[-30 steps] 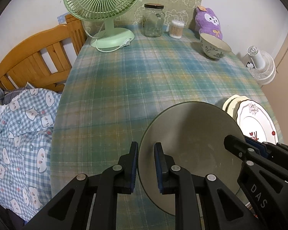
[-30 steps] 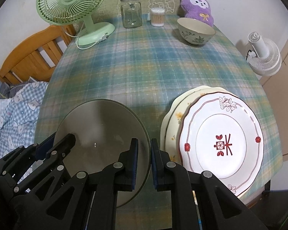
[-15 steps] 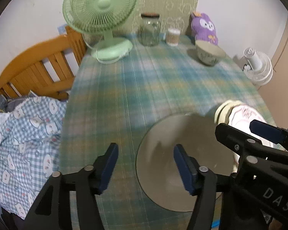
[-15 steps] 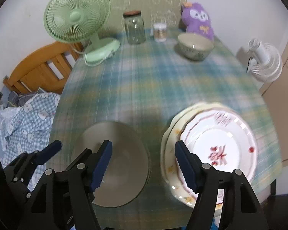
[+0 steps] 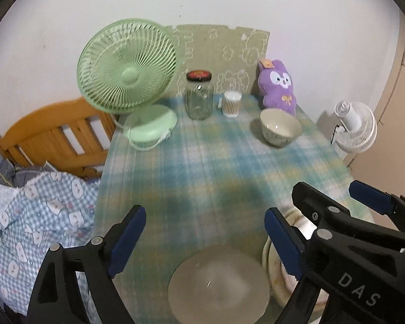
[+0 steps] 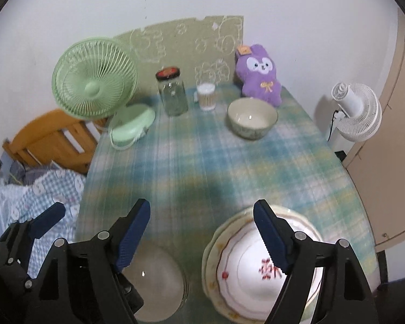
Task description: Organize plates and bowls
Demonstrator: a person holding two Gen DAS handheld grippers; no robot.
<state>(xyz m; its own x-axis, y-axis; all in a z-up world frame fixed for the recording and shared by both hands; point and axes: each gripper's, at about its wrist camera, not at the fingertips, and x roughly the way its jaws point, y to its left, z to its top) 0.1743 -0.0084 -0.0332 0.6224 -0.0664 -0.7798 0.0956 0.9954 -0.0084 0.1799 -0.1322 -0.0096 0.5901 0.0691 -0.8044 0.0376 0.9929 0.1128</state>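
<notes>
Left wrist view: left gripper (image 5: 205,232) is now spread wide and lifted, having let go of the grey plate (image 5: 218,283), which lies flat on the table (image 5: 202,167) just beside the plate stack (image 6: 262,270). Right gripper (image 6: 201,232) has also opened, holding nothing. Plate placed; the bowl (image 6: 252,121) at the far side likely comes next.
</notes>
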